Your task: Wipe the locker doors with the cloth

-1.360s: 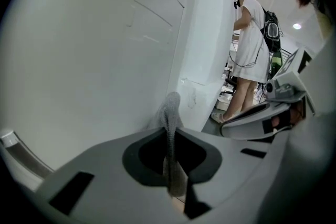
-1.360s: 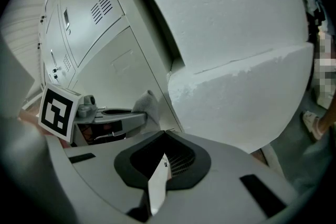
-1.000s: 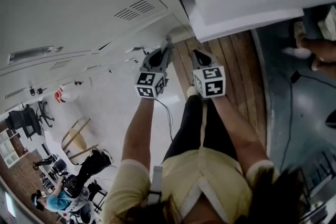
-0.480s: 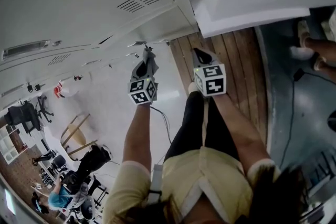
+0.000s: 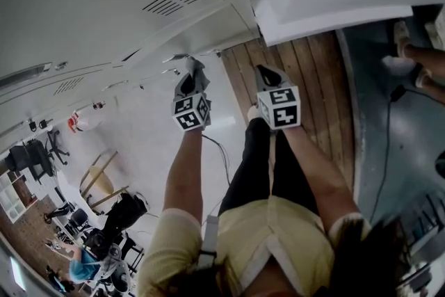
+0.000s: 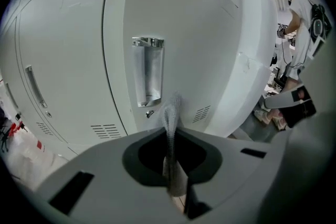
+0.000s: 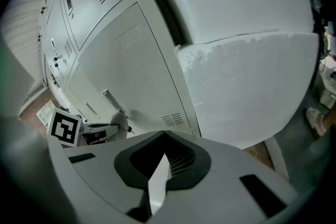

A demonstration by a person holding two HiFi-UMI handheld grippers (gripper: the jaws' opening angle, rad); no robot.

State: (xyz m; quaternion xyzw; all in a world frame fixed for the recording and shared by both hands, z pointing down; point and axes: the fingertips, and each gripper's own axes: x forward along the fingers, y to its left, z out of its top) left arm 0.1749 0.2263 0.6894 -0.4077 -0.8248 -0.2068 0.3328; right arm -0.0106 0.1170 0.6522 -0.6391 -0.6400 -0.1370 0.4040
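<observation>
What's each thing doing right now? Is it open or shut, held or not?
left gripper: shut on the cloth.
right gripper: shut, holding nothing.
cloth: pinched in the left gripper, its free end sticking out toward the lockers.
locker door: shut, facing the left gripper.

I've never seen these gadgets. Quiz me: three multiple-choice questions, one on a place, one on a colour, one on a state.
1. Where is the cloth? A) in a bucket B) in the left tongs C) on a shelf
2. The locker doors are: A) pale grey B) red C) black
3. The right tongs are: A) wide open B) gripping a bottle C) shut, empty

Answers: B, it pokes out between those jaws; A, every door looks pale grey; C, the jaws meet with nothing between.
</observation>
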